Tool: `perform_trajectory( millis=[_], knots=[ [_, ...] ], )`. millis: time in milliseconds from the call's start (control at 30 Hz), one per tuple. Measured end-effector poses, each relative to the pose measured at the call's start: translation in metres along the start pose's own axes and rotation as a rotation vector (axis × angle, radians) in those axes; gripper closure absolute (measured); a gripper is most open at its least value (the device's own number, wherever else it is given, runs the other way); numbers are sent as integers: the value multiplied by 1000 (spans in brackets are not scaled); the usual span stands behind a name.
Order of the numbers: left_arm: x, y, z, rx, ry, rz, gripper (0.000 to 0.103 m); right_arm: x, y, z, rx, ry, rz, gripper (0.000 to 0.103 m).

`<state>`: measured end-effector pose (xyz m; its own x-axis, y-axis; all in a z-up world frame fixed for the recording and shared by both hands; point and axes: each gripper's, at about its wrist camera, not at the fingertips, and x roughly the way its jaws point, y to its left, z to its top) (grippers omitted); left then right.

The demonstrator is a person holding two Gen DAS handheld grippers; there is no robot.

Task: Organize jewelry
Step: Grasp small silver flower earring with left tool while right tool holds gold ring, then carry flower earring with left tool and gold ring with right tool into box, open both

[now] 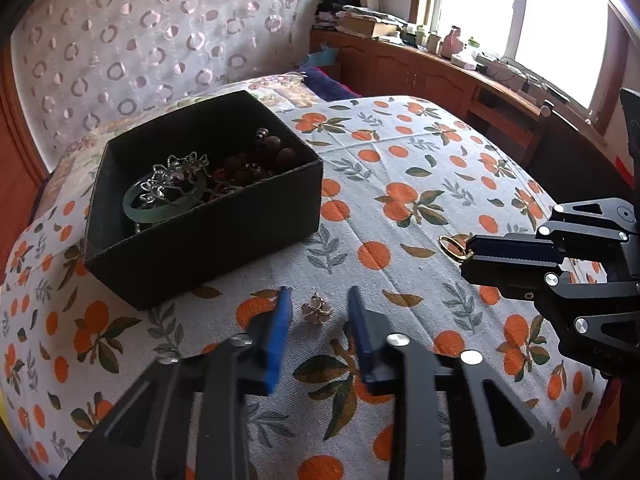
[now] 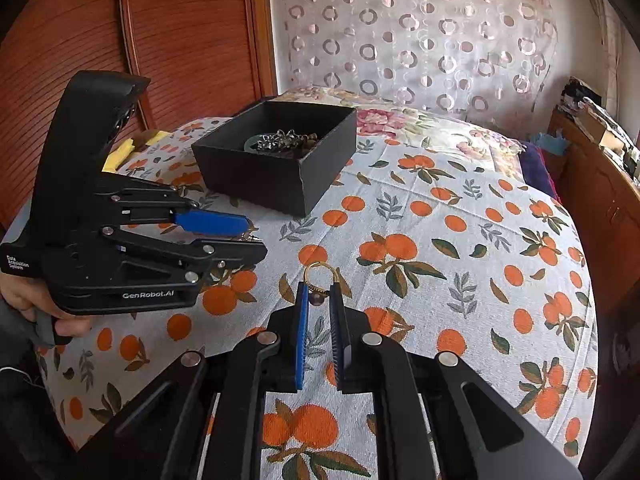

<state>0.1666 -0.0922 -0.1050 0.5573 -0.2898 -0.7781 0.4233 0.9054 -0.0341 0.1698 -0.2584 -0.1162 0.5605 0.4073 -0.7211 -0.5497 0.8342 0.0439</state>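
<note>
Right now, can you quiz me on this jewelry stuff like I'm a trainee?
1. True or false: the black box already holds jewelry.
2. Whose open fingers sit either side of the small flower charm? A: left gripper. B: right gripper.
3. Fill in: the right gripper pinches a gold ____.
Key: 1 true; 2 A; 3 ring.

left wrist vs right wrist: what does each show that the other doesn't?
Left wrist only: a small silver flower piece on the cloth between the open left gripper fingers, plus the window.
Right wrist only: the hand holding the left gripper, and the wooden slatted panel.
Both: the black box of jewelry, the orange-print cloth, and the gold ring at the right gripper tips.
</note>
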Motion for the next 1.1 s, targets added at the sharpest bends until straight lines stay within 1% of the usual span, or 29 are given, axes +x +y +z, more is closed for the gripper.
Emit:
perform_trajectory(
  millis=[33, 67, 200, 433, 733, 900, 1100],
  knots=[
    [0, -1, 0, 5, -1, 6, 86, -1, 0, 0, 0, 0, 0, 91],
    [0, -3, 0, 11, -2, 10, 89, -1, 0, 0, 0, -1, 0, 91],
    [-6, -6, -1, 18, -21, 23, 89, -2, 0, 1, -1, -4, 0, 91],
    [-29, -3, 9, 6, -81, 30, 89, -10, 2, 10, -5, -28, 2, 91],
    [-52, 9, 26, -15, -153, 58, 89, -10, -1, 42, -10, -73, 26, 91],
    [-60, 22, 36, -37, -179, 69, 89, -3, -2, 61, -18, -92, 45, 91],
    [-65, 40, 45, -60, -197, 84, 89, 11, -1, 92, -32, -115, 75, 91]
  ],
)
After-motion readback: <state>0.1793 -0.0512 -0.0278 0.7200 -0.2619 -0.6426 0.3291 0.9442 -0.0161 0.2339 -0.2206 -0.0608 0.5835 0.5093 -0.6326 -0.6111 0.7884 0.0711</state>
